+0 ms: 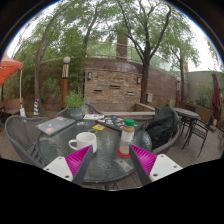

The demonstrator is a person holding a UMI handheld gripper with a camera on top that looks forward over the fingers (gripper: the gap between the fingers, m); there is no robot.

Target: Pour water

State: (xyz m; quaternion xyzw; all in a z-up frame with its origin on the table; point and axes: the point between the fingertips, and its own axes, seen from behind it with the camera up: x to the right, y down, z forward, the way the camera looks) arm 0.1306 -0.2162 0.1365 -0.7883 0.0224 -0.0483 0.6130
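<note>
Trees [140, 25] with dark bare-looking trunks and green crowns fill the upper scene — several of them, too tangled to count — above one long brick wall [115, 82] at the back of a patio. One orange canopy edge [8, 68] shows at the far left side, beside one tall post lamp [66, 72]. Dark metal chairs [200, 125] stand at the right; their number is hard to tell.

Nearer, one round glass-topped table [105, 165] with a dark metal rim carries everything else. On its left part lies one flat grey rectangular object [55, 125], possibly a closed laptop or book. Further back sits one flat pale tray or paper [97, 117] and, beside it, a scatter of small yellowish bits [100, 128] too small to name. One dark bag or bundle [162, 128] sits at the table's right edge.

One white ceramic mug [82, 142] with a side handle stands upright just ahead of the left finger. One clear plastic bottle [127, 138] with a green cap and a reddish label stands upright near it, ahead of the gap and slightly toward the right finger — apart from the mug.

The tongs [108, 163] are spread wide, two magenta pads [141, 162] facing each other, holding nothing.
</note>
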